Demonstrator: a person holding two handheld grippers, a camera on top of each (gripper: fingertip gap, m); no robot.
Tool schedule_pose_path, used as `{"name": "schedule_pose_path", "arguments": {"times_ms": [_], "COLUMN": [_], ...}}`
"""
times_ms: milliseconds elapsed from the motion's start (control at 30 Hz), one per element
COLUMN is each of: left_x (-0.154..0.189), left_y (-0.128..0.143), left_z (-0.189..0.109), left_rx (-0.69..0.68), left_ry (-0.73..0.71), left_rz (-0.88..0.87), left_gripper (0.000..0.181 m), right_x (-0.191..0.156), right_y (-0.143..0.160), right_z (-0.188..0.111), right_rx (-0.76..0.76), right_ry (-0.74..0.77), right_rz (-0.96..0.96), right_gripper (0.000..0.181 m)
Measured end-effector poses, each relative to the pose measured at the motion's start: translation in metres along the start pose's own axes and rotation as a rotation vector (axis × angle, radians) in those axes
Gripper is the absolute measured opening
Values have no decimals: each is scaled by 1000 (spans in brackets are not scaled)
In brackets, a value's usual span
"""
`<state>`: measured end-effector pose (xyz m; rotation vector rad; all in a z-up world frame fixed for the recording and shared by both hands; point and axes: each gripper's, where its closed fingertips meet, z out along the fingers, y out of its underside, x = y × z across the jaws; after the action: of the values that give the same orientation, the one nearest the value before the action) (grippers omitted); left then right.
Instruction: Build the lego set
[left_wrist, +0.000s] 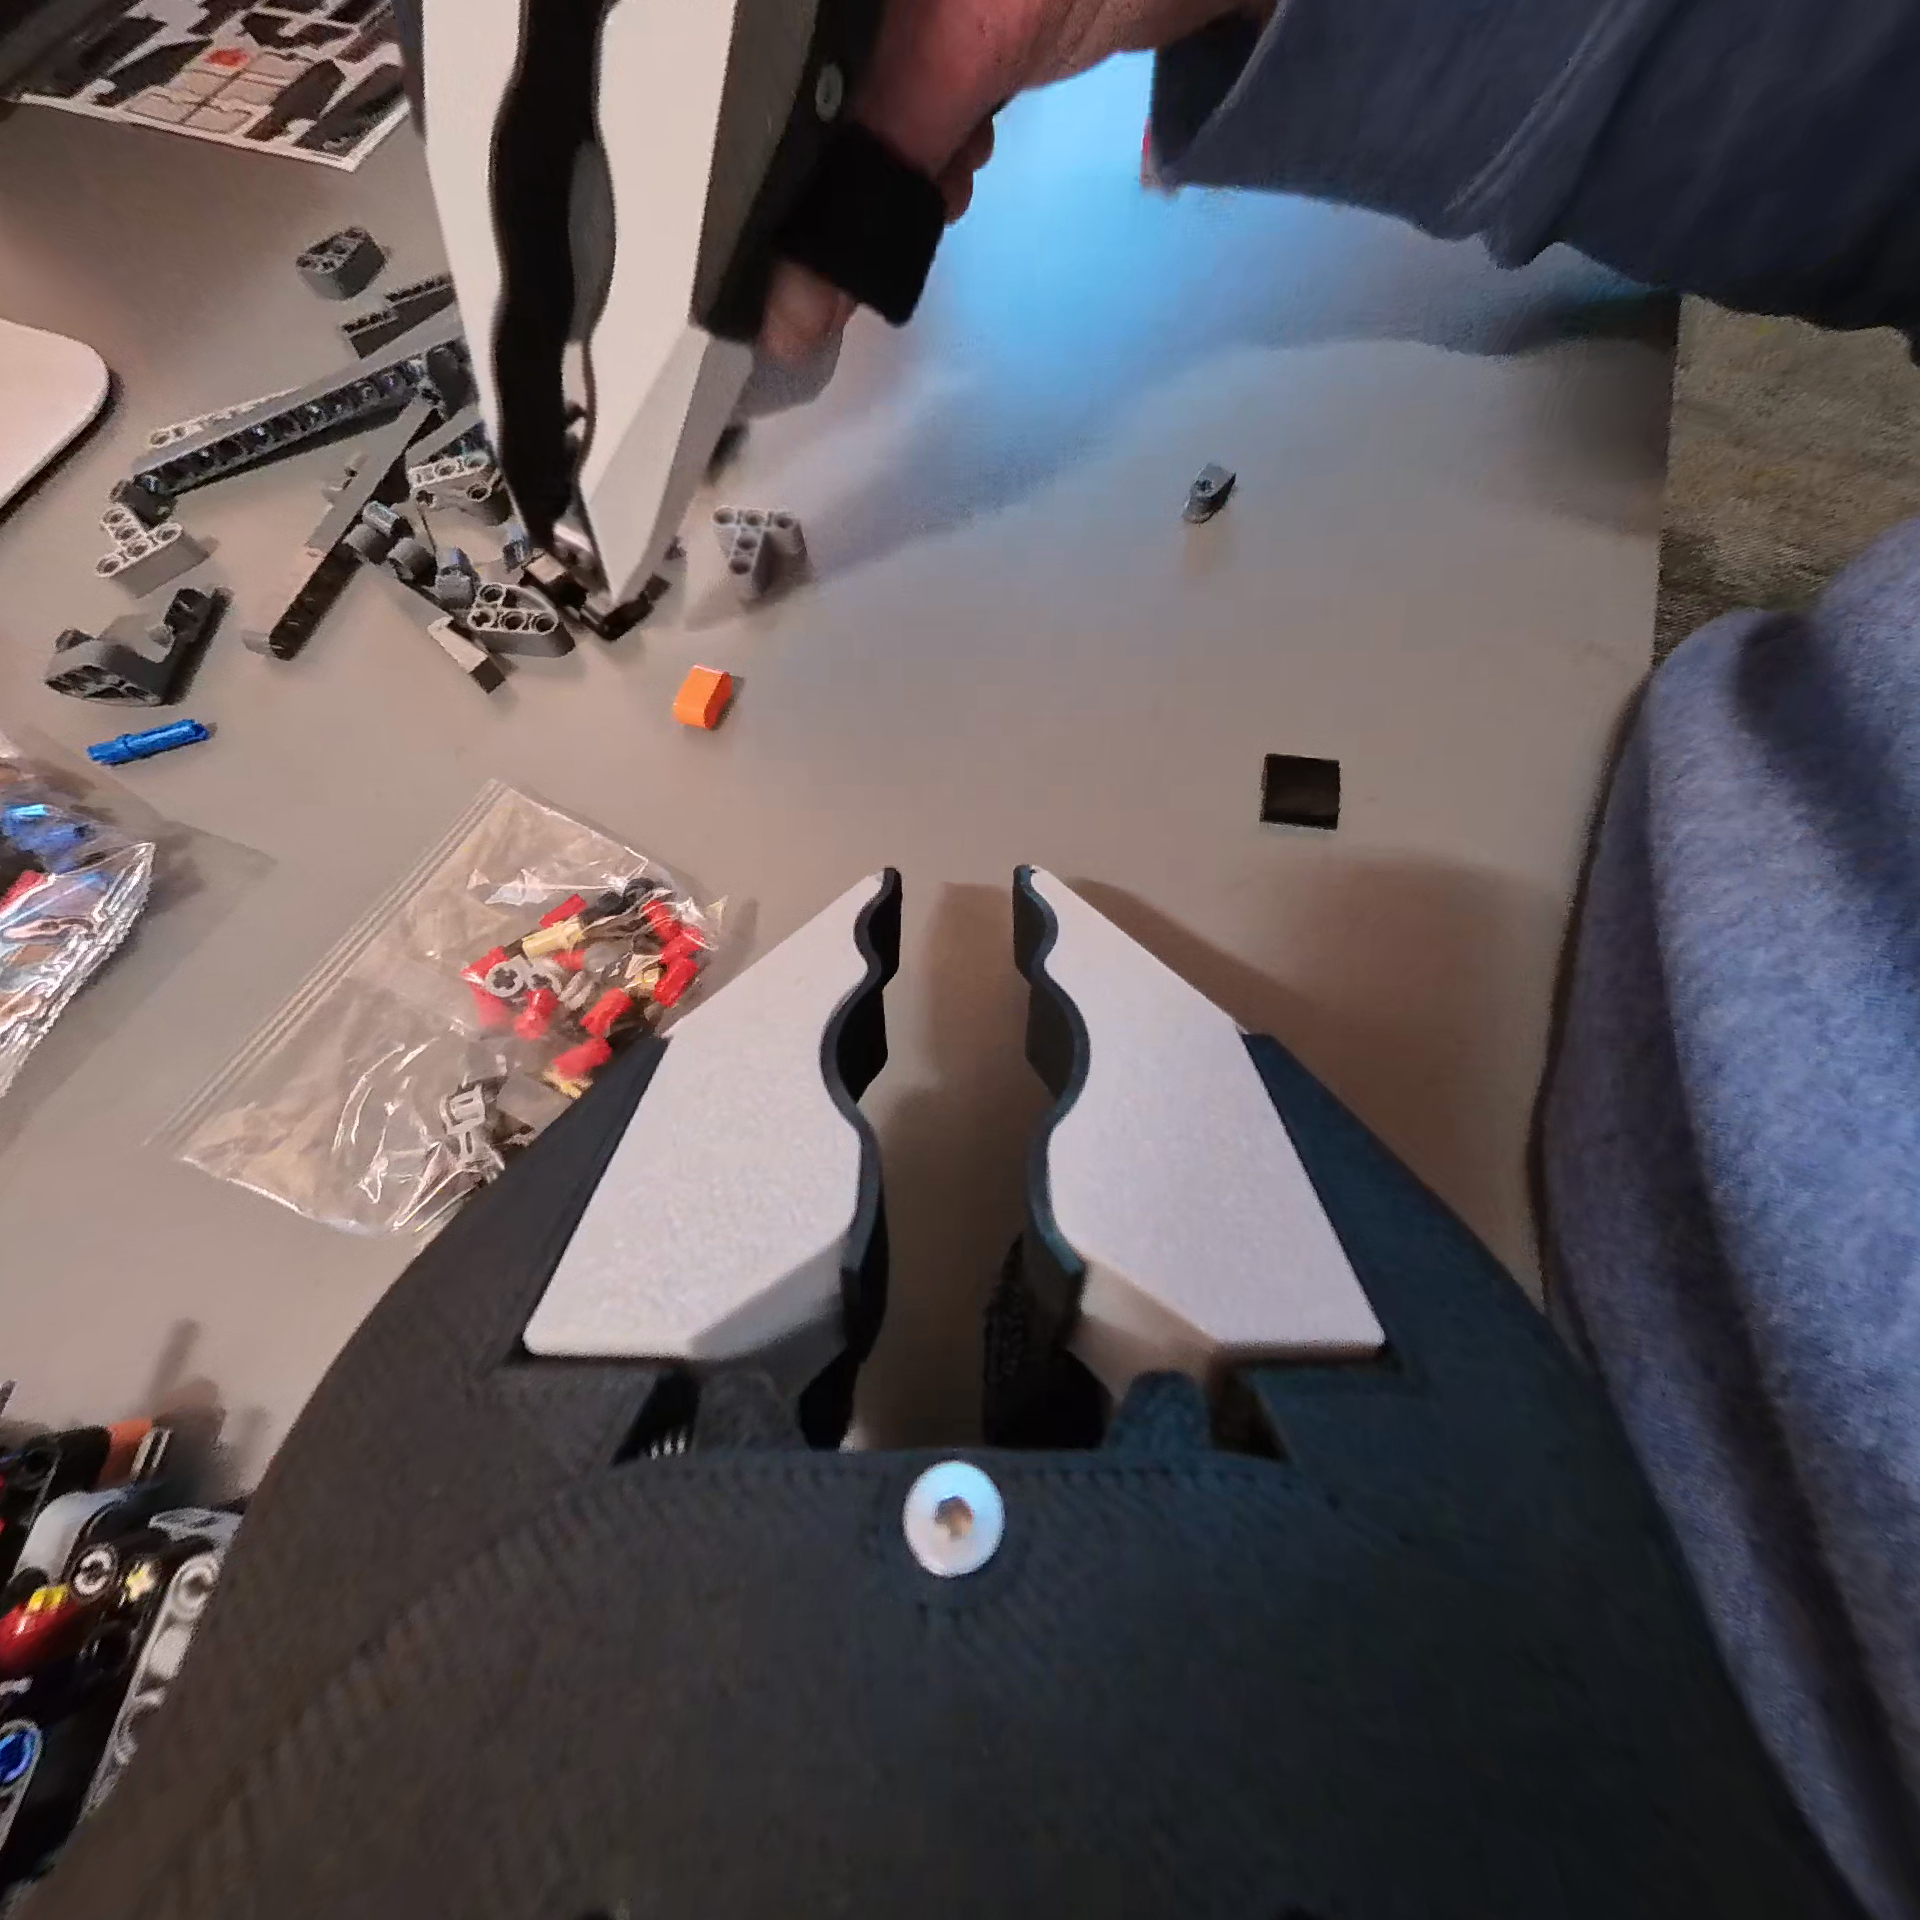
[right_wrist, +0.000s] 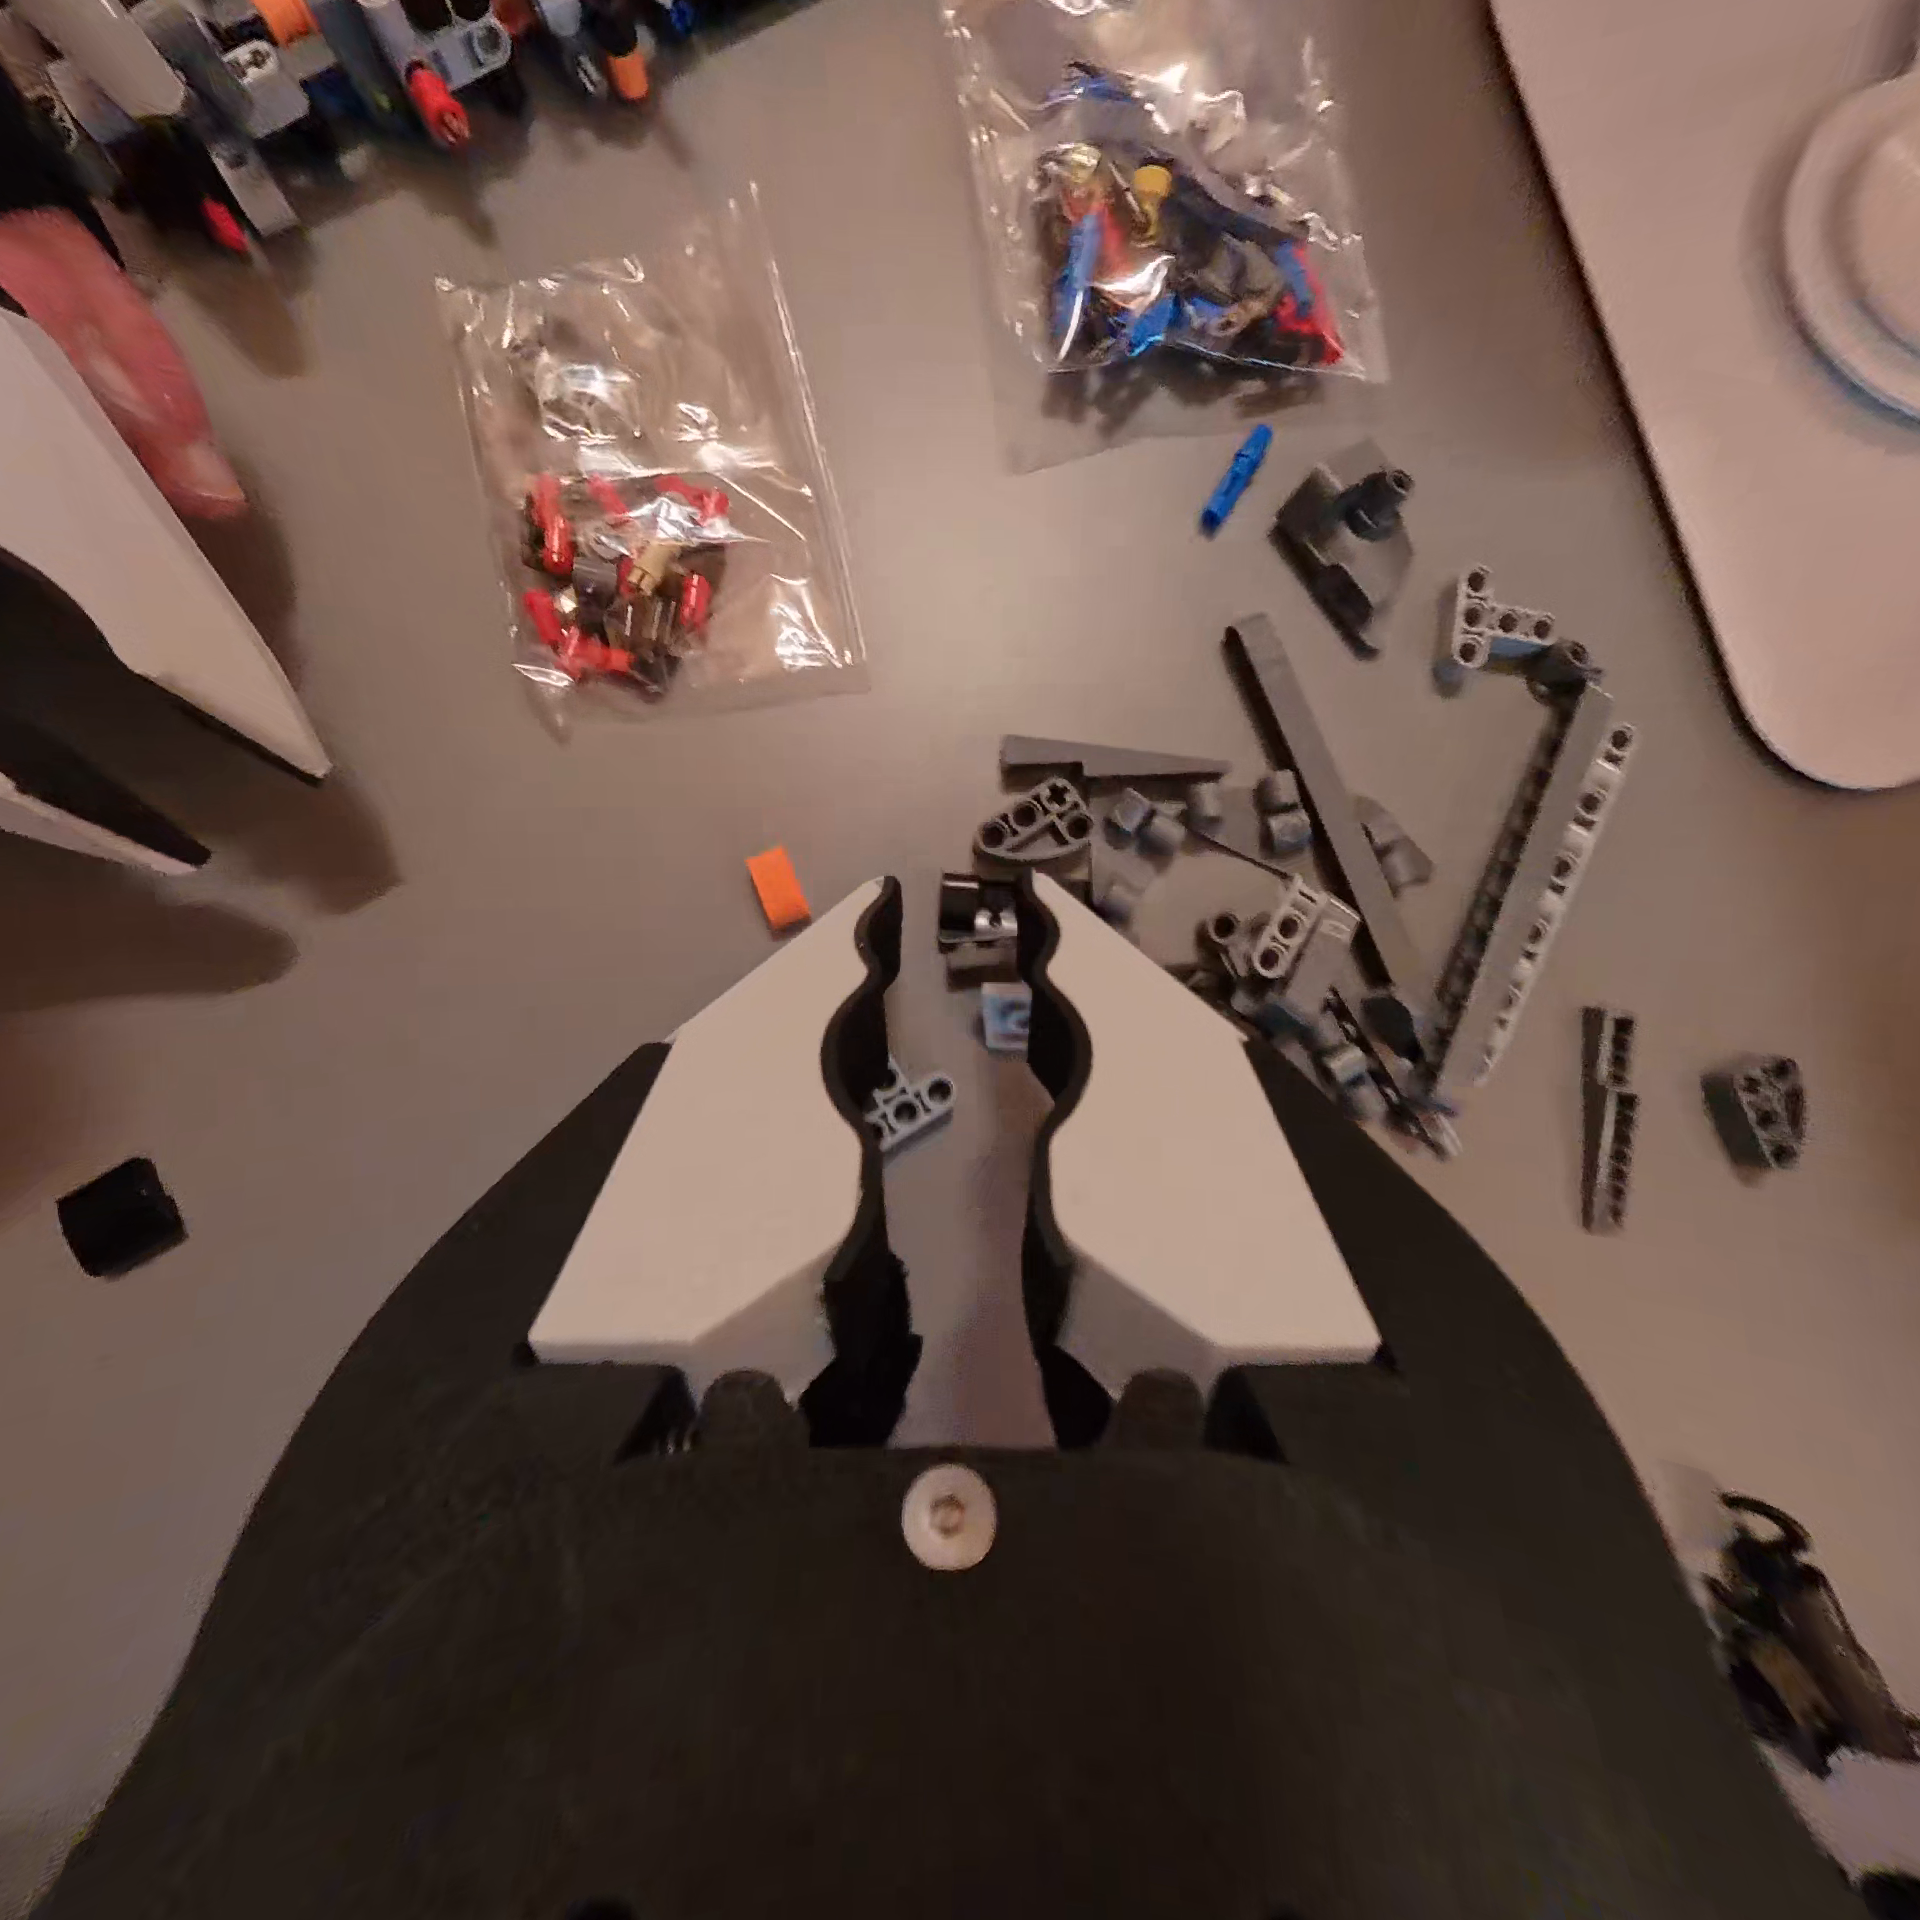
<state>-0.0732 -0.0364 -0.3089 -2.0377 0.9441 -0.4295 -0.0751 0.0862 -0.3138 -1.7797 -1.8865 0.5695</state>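
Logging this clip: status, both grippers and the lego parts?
Left gripper open, empty, over bare table. Right gripper open, down at the grey parts pile, tips around a small black piece. Nothing gripped, nothing blocking.

Grey tabletop (left_wrist: 1039, 675), speckled carpet (left_wrist: 1766, 436) beyond.

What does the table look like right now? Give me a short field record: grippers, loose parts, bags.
left gripper: open, empty, above bare table
right gripper: open, lowered at the grey parts pile, a small black piece between its fingertips, not clamped
orange piece: loose, left of the right gripper's tips
black square piece: alone, ahead of the left gripper
blue pin: loose, near the blue-parts bag
red-parts bag: closed, flat on table
table: grey
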Motion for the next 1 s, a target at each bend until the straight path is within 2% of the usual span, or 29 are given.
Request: {"name": "schedule_pose_path", "arguments": {"times_ms": [133,200,300,367,467,567,667,767,900,1000], "left_x": [1,1,1,1,0,1,4,5,3,4], "left_y": [0,0,0,0,0,-1,-1,-1,-1,-1], "left_z": [1,1,1,2,1,2,3,4,3,4], "left_rx": [2,2,1,-1,-1,2,-1,-5,-10,-13], "left_ry": [9,10,9,7,5,8,17,14,3,2], "left_rz": [-2,-4,-5,-3,-6,-6,1,6,5,5], "left_gripper": [19,19,19,19,19,19,19,19,19,19], "right_x": [-3,-3,-3,-5,9,53,100,122,132,133], "right_y": [8,8,6,1,1,28,80,115,138,148], "right_z": [13,15,13,5,-27,-71,-100,-108,-99,-95], "right_rx": [-63,-55,-35,3,65,88,22,-38,-94,-142], "right_ry": [-10,-12,-6,-23,16,153,290,338,342,349], "right_rz": [6,12,9,25,66,165,268,322,359,376], "right_gripper": [13,6,5,5,5,5,5,4,5,21]}}
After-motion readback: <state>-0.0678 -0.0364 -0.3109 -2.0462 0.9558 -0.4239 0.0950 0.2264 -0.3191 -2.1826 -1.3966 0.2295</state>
